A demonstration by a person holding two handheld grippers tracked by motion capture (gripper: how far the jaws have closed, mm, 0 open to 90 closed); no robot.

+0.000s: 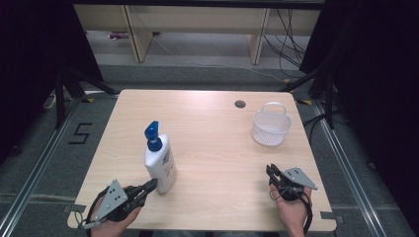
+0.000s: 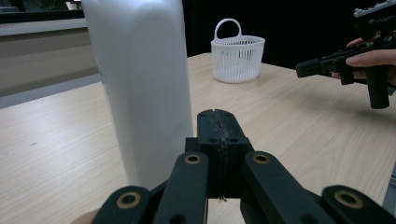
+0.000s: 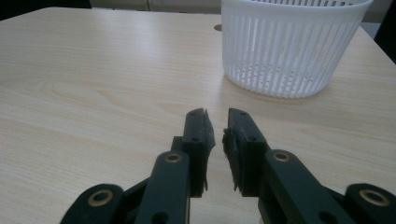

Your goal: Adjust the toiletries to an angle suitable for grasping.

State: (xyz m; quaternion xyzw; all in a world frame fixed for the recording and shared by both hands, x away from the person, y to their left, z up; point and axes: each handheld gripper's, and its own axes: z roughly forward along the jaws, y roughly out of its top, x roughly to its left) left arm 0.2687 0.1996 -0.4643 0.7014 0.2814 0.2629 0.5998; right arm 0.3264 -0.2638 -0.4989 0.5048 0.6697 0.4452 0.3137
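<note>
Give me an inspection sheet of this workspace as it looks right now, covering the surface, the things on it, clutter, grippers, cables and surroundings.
Surface: light wooden table, with a small round hole near the far edge.
Things: white pump bottle with blue top, upright; white slatted basket with handle, upright.
Clutter: nothing seen.
Grippers: left gripper shut, empty, beside the bottle; right gripper slightly open, empty, pointing at the basket.
Cables: loose cables on the floor beyond the table.
Surroundings: black curtains, grey floor, a floor mark 5.
</note>
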